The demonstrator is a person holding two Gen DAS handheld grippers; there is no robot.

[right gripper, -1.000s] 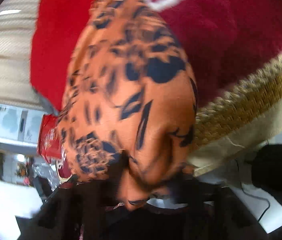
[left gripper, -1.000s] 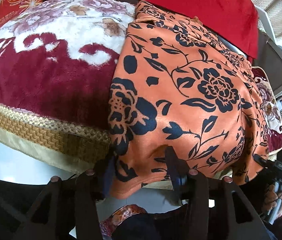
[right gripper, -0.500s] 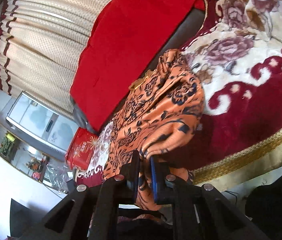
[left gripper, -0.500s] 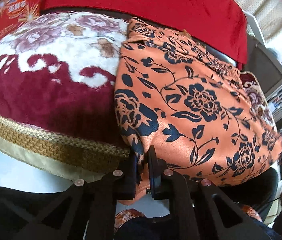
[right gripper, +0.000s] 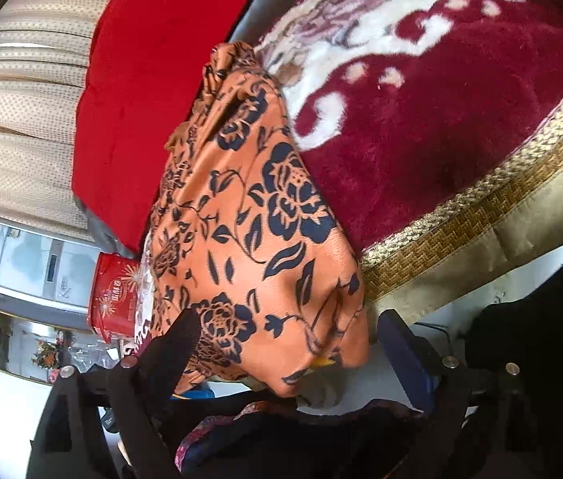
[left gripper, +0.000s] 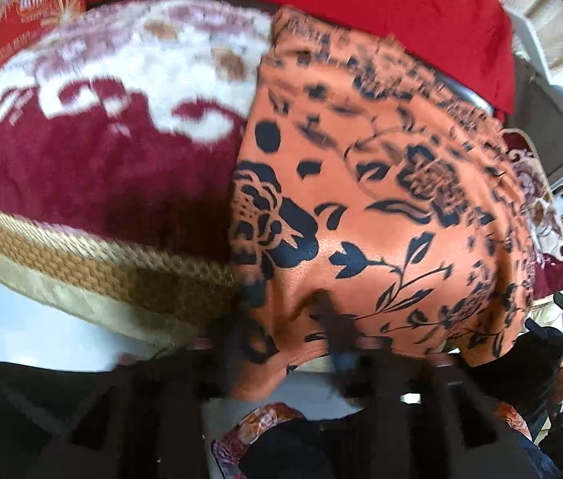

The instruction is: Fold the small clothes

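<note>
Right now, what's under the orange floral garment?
The orange floral garment lies on a maroon-and-white plush blanket, its near hem hanging past the blanket's gold woven border. The blanket directly beneath it is covered, so anything else under there cannot be seen.

a red box (right gripper: 115, 297) is showing gold lettering in the right wrist view, too small to read. the same red box (left gripper: 30, 12) is showing blurred, unreadable lettering in the left wrist view.

Bright daylight fills both views. The left wrist view is motion-blurred throughout, smearing the left gripper (left gripper: 281, 339) and the cloth beyond its jaws. The right wrist view is sharp. Fisheye curvature and dark vignetting mark all edges.
</note>
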